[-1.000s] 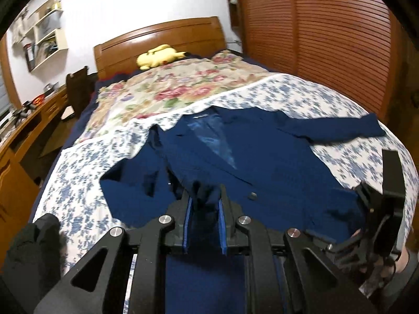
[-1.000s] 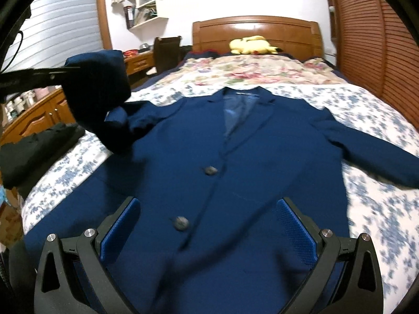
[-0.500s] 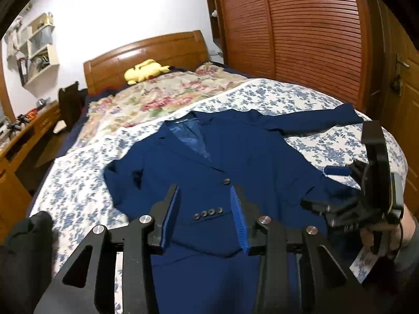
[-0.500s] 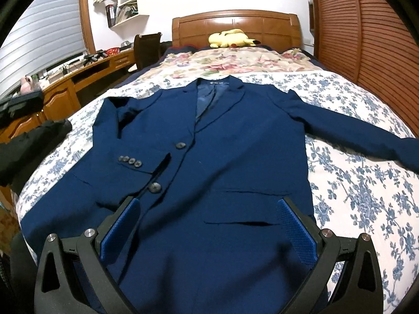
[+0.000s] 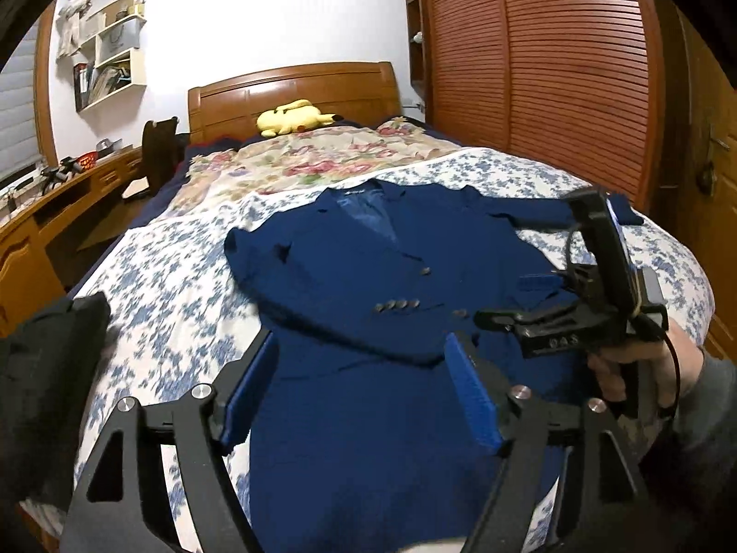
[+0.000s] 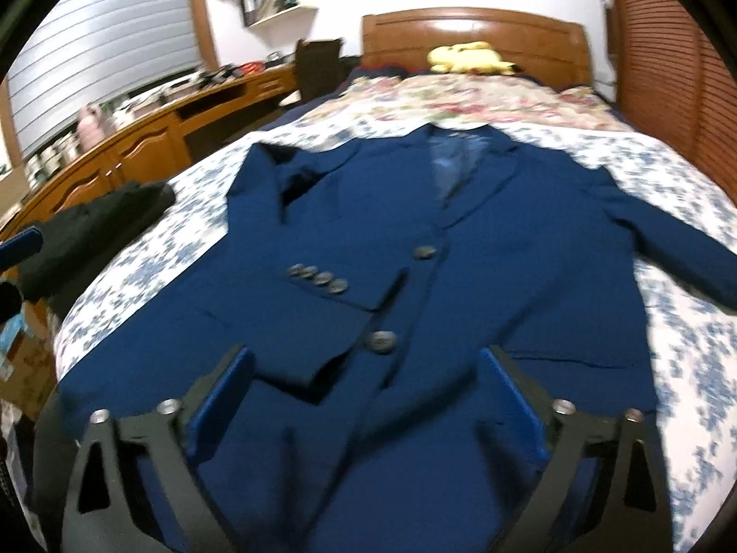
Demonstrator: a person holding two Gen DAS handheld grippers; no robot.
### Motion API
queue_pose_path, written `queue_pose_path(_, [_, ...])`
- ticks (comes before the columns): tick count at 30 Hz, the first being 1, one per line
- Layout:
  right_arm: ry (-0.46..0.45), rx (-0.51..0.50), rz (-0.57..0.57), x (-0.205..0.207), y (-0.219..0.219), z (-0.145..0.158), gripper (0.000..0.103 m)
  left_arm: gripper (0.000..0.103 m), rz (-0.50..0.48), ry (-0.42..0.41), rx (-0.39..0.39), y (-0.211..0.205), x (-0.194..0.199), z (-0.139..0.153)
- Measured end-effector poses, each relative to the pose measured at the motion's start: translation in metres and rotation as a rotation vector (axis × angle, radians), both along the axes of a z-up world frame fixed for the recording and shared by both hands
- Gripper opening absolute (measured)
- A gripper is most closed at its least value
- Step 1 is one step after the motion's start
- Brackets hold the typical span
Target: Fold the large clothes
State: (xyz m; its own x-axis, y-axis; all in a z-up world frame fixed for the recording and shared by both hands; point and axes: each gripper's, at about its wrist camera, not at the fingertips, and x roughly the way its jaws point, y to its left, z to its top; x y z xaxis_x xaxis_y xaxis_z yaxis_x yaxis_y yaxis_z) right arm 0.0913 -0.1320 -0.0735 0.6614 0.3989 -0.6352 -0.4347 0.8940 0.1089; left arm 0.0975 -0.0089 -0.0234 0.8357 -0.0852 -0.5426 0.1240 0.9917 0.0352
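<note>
The jacket (image 6: 460, 253) is lying front-up on the bed (image 5: 161, 285), collar toward the headboard (image 5: 295, 92), hem nearest both grippers. Its left sleeve (image 6: 318, 304) is lying folded across the chest, cuff buttons just ahead of the left gripper (image 5: 364, 391). The right sleeve (image 6: 681, 249) is stretching out flat, ahead and to the right of the right gripper (image 6: 368, 405).

The left gripper's jaws have just been opening and are standing wide with nothing between them. The right gripper's jaws have just been narrowing a little but are also gaping wide and holding nothing.

Risks, as I judge them: the folded sleeve is only resting there, so dragging a jaw over it is likely to pull it off the chest. Pinching one layer at the hem could peel the front panel open rather than fold the body. The two grippers are working close together, so crossing paths could knock them.

The black garment (image 5: 41, 382) is sitting at the bed's edge left of the left gripper. Bare bedding ahead toward the quilt (image 5: 322, 156) is giving free room.
</note>
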Motion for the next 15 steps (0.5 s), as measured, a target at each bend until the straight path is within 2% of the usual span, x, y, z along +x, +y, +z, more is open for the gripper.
queue_pose_path(3, [0.019, -0.013, 0.021, 0.010, 0.010, -0.009, 0.076, 0.075, 0.014, 0.000, 0.000, 0.007, -0.006, -0.009])
queue_pose_path(8, [0.081, -0.031, 0.015, 0.034, 0.017, -0.028, 0.065, 0.075, 0.027, -0.002, -0.039, 0.016, -0.017, -0.020])
queue_pose_path(10, [0.107, -0.032, 0.030, 0.039, 0.019, -0.033, 0.054, 0.075, 0.035, -0.005, -0.039, 0.018, -0.020, -0.023])
queue_pose_path(12, [0.109, -0.032, 0.060, 0.039, 0.023, -0.032, 0.036, 0.075, 0.045, -0.009, -0.036, 0.021, -0.023, -0.026])
queue_pose_path(13, [0.104, -0.035, 0.072, 0.038, 0.028, -0.028, 0.032, 0.075, 0.054, -0.009, -0.038, 0.022, -0.023, -0.027])
queue_pose_path(15, [0.082, -0.053, 0.082, 0.037, 0.032, -0.027, 0.013, 0.075, 0.072, -0.015, -0.040, 0.024, -0.022, -0.028])
